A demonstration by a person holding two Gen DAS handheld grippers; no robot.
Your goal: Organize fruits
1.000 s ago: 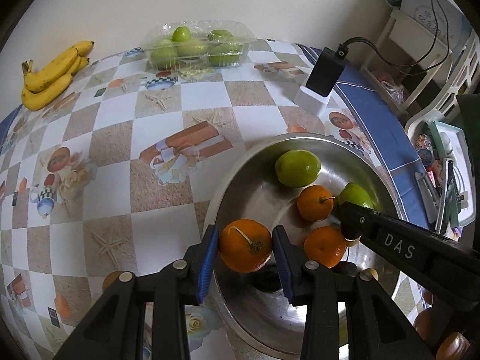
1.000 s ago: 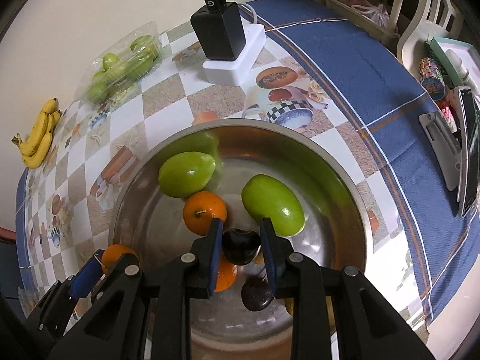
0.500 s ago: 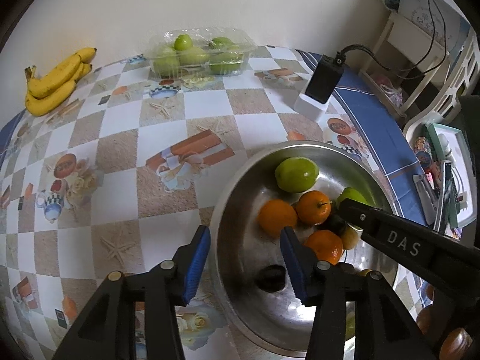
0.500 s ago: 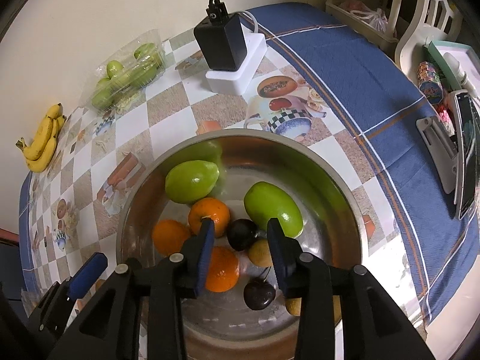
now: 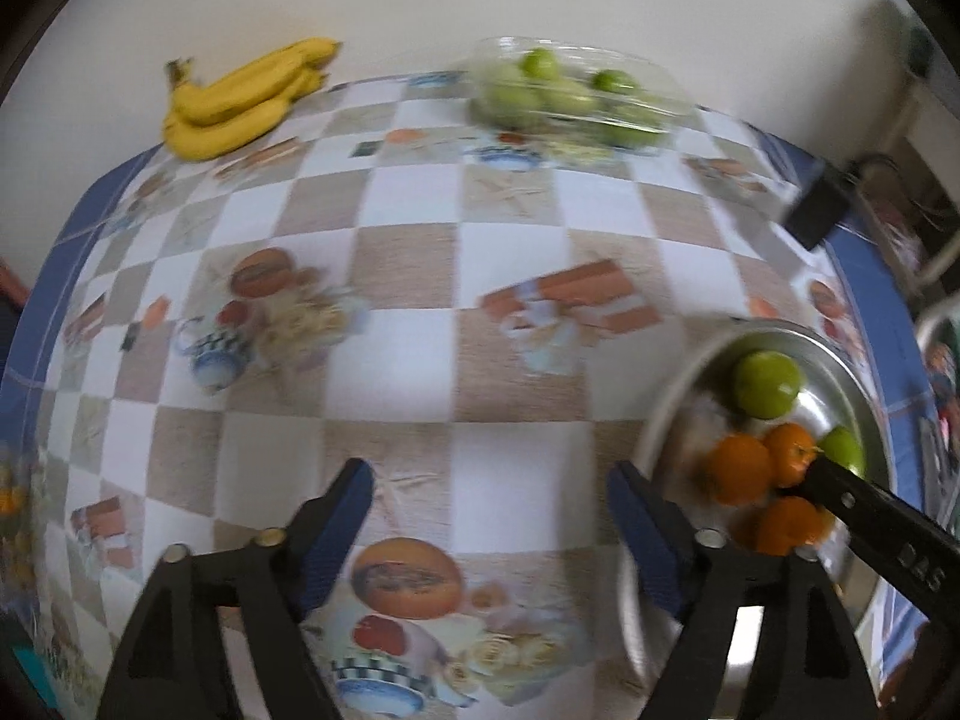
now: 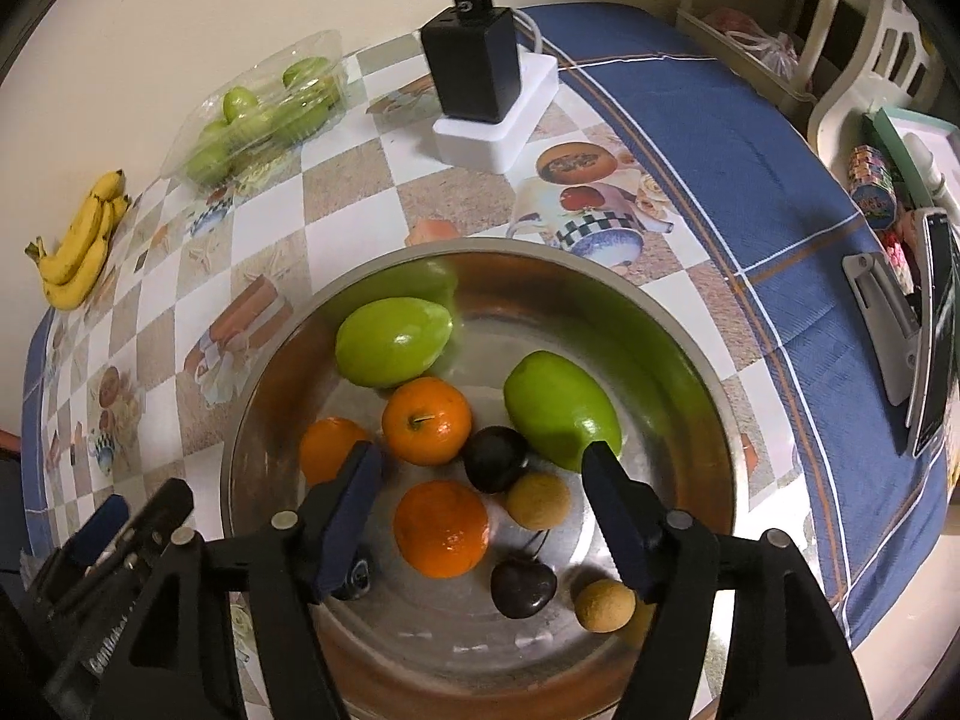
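I am holding the left gripper (image 5: 489,495) over the checked tablecloth (image 5: 420,276), its fingers spread wide and gripping nothing; that view is blurring. The steel bowl (image 6: 717,420) is sitting near the table's front edge, just beside the left gripper's right finger. I am hovering the right gripper (image 6: 483,474) above the bowl with its fingers spread apart and empty. Inside the bowl two green mangoes (image 6: 393,341) are lying toward the far wall, three oranges (image 6: 427,420) are clustering in the middle, and two dark cherries (image 6: 495,459) and two small tan fruits (image 6: 538,501) are resting beside them. A bunch of bananas (image 5: 240,105) is lying at the table's far left corner, and a clear box of green fruit (image 5: 570,96) is sitting along the far edge. A black charger on a white block (image 6: 480,75) is standing near the far right corner
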